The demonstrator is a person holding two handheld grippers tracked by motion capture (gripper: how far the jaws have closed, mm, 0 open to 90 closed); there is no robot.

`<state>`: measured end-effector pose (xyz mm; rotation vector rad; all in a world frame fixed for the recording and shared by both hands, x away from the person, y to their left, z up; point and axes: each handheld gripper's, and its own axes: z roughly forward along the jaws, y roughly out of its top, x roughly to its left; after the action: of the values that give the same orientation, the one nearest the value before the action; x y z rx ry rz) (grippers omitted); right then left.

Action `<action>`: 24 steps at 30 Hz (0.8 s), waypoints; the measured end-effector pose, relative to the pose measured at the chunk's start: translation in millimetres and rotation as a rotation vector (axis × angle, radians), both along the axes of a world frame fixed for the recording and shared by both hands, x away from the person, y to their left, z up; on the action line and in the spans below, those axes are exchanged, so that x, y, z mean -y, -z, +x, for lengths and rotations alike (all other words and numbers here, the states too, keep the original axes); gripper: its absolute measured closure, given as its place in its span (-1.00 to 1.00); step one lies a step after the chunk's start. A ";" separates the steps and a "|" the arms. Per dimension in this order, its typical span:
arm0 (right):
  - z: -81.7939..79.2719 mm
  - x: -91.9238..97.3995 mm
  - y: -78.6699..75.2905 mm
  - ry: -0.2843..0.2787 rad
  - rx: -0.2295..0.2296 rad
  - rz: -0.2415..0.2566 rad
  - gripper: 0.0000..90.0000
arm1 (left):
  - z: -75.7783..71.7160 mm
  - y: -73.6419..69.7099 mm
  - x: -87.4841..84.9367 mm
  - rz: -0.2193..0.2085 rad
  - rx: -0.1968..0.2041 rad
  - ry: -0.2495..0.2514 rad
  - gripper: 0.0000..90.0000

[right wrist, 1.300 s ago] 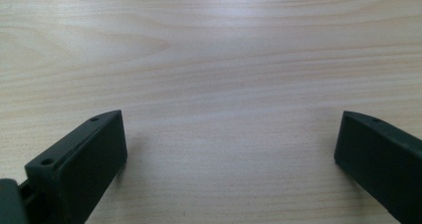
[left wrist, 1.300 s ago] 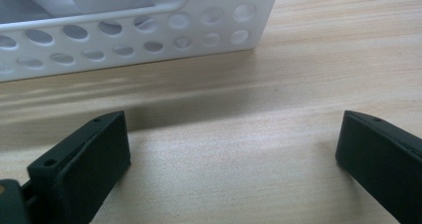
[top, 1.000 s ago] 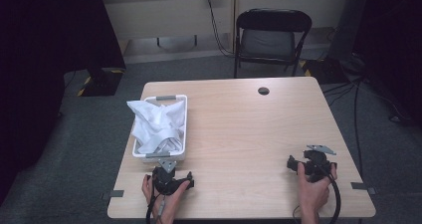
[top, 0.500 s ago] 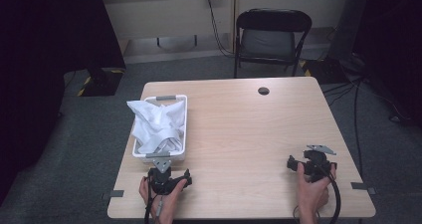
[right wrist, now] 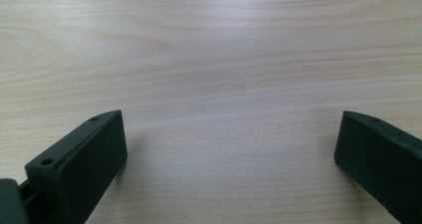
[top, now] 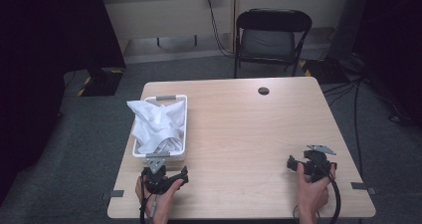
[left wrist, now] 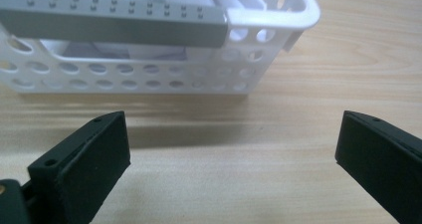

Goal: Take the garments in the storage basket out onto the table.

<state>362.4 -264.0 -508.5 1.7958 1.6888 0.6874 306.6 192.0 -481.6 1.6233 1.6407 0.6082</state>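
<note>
A white perforated plastic basket [top: 181, 129] heaped with crumpled white cloth [top: 154, 122] stands on the left part of the pale wooden table [top: 249, 129]. The left gripper [top: 161, 176] rests just beside the basket's near end, its jaws spread wide and empty, facing the grey handle bar [left wrist: 112, 27]. The right gripper [top: 298, 164] sits well apart from the basket at the table's near right, jaws likewise spread over bare wood.

White perforated basket [top: 180, 127] with grey handles, upright near the table's [top: 249, 134] left edge, long side along it, near end close to the front edge. Heaped with crumpled white cloth [top: 154, 124] rising above the rim, highest toward the far end.
</note>
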 end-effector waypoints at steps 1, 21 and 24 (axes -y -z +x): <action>0.0 0.0 0.0 0.000 0.000 0.000 -1.00 | 0.1 -1.7 -0.4 -0.005 0.002 0.002 -1.00; 0.0 0.0 0.0 0.000 0.000 0.000 -1.00 | 3.5 -17.0 -1.4 0.011 0.032 0.003 -0.96; 0.0 0.0 0.0 0.000 0.000 0.000 -1.00 | 4.1 -19.4 -1.3 0.016 0.040 0.003 -0.96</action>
<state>362.4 -264.0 -508.5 1.7957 1.6888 0.6874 310.7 193.3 -462.2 1.6146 1.6077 0.6500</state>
